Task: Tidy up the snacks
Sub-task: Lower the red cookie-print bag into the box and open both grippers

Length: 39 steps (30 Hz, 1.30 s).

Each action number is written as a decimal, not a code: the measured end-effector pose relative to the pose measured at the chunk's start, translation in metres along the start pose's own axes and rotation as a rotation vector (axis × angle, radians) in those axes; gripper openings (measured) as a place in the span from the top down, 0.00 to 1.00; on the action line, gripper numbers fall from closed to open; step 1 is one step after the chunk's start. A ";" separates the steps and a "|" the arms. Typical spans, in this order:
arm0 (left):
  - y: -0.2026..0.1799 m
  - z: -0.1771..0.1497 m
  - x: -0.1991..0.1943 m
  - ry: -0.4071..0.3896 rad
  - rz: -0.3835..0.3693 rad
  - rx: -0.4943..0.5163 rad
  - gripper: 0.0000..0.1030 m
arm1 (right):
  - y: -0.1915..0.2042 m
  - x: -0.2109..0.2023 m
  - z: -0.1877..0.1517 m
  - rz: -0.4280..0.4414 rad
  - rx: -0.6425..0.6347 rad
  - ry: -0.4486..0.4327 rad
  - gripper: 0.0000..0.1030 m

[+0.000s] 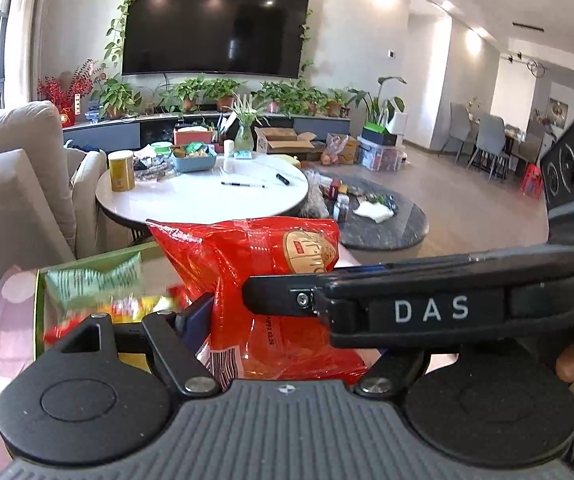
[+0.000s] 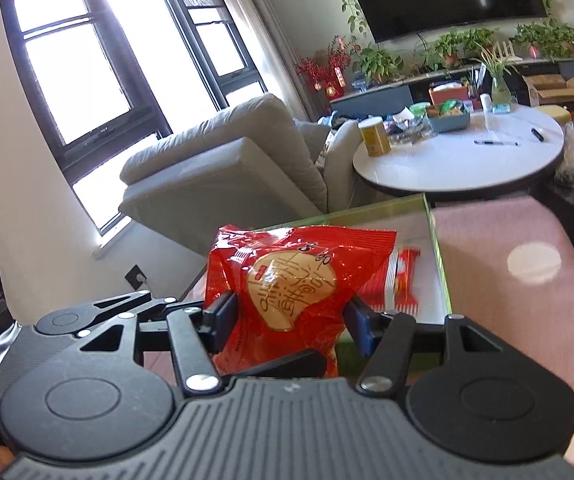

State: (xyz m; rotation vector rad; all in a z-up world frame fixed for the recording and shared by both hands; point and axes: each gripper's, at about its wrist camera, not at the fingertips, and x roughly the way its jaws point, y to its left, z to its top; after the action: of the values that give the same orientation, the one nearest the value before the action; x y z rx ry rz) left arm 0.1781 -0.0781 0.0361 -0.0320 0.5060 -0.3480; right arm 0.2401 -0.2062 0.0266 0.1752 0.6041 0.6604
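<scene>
Black ribbed right gripper (image 2: 291,316) is clamped on a crinkly red plastic snack bag (image 2: 287,284), held above a green-rimmed tray (image 2: 435,236); the left gripper (image 1: 223,312) also pinches that bag.

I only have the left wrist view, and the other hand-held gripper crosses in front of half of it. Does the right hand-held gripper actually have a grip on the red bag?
Observer: Yes. The right wrist view shows the right hand-held gripper with its two blue pads pressed into the red snack bag, one on each side.
Operator: Good. What lies just past the bag on that side? I can't see there.
Observer: Red-and-white striped packets lie on the white floor of the green box, to the right of the bag and close to the box's wall.
</scene>
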 end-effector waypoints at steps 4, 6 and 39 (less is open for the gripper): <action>0.005 0.012 0.019 -0.015 0.015 0.002 0.29 | -0.012 0.012 0.016 0.008 -0.002 -0.021 0.50; 0.009 0.013 0.030 -0.008 0.017 -0.011 0.29 | -0.018 0.020 0.020 0.010 -0.012 -0.020 0.50; 0.035 -0.015 0.073 0.083 0.036 -0.056 0.23 | -0.043 0.048 -0.001 -0.055 0.032 -0.013 0.43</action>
State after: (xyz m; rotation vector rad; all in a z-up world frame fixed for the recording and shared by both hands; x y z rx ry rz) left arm 0.2422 -0.0687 -0.0152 -0.0633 0.5981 -0.3010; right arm 0.2923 -0.2097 -0.0110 0.1920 0.6052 0.5963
